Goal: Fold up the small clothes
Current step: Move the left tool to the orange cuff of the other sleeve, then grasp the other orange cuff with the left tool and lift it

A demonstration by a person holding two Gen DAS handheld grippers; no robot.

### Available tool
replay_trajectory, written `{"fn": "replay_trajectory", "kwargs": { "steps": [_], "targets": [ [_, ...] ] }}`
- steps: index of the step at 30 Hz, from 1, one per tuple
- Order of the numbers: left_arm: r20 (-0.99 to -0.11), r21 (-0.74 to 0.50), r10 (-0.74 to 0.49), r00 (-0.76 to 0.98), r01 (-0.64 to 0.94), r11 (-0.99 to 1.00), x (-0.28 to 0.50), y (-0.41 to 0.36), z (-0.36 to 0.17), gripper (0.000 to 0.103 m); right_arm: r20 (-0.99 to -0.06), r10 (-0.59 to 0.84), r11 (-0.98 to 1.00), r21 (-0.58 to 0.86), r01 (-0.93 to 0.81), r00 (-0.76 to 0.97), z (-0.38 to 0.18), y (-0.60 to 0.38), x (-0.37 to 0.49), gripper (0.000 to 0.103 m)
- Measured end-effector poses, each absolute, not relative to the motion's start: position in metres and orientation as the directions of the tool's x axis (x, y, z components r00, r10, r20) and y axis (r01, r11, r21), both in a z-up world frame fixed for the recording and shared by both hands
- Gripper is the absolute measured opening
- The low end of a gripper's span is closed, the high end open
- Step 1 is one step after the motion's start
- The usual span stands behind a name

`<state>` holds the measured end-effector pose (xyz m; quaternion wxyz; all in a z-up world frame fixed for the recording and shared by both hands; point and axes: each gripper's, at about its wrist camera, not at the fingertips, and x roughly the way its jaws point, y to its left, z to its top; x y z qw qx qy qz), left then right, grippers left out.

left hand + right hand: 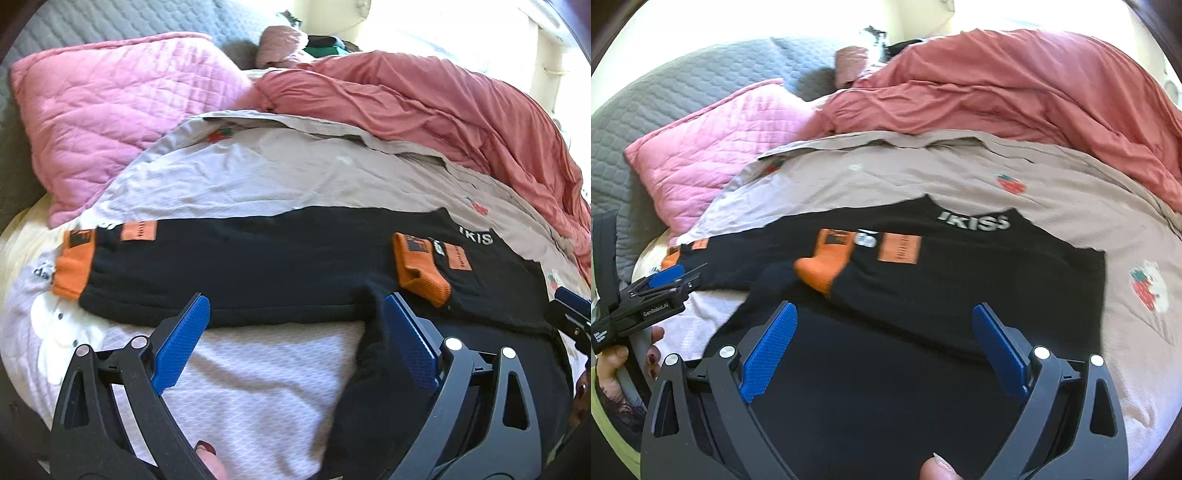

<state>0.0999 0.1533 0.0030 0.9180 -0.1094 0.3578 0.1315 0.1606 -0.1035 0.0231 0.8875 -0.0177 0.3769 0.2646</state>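
Closest to me, both pairs of tongs hang spread wide with nothing caught between their blue pads. The left tongs (295, 332) hover over the pale lilac sheet (266, 387) at the near edge of the black sweater (240, 269), one pad just beside a bunched black fold of it without pressing on it. The right tongs (884, 343) sit above the sweater's broad black body, also apart from the cloth. In the right wrist view the left tongs show again at the left edge, held by a hand (613, 365) with dark red nails.

The sweater lies flat across the bed, on a grey-pink cover (960, 173) printed with strawberries. One sleeve stretches out to the left, ending in an orange cuff (72, 273). The other sleeve is folded in over the chest, its orange cuff (823, 269) resting on the black front next to an orange patch (899, 249). White lettering (975, 221) marks the neckline on the far side.

Beyond the sweater, a pink quilted pillow (122, 110) leans at the left, touching the cover's edge. A rumpled salmon-red duvet (443, 110) is heaped along the far right. Behind the pillow rises a grey quilted headboard (683, 96), and bright daylight washes out the farthest corner.
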Motion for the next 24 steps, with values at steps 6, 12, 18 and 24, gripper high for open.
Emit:
{"fn": "replay_trajectory", "kwargs": {
  "steps": [6, 12, 18, 24],
  "targets": [
    [-0.693, -0.140, 0.184, 0.697, -0.381, 0.914, 0.090, 0.178, 0.004, 0.088, -0.675, 0.474, 0.835, 0.141, -0.532, 0.565, 0.025, -0.069, 0.153, 0.095],
    [-0.699, -0.174, 0.208, 0.684, -0.445, 0.879, 0.080, 0.203, 0.004, 0.088, -0.678, 0.488, 0.816, 0.132, -0.563, 0.550, 0.023, -0.042, 0.149, 0.095],
    [-0.716, -0.204, 0.232, 0.658, -0.515, 0.832, 0.072, 0.230, -0.001, 0.088, -0.683, 0.503, 0.792, 0.119, -0.598, 0.531, 0.023, -0.016, 0.146, 0.098],
    [-0.730, -0.241, 0.288, 0.620, -0.628, 0.740, 0.057, 0.265, -0.008, 0.088, -0.683, 0.518, 0.771, 0.114, -0.627, 0.514, 0.025, 0.008, 0.145, 0.098]
  ]
}}
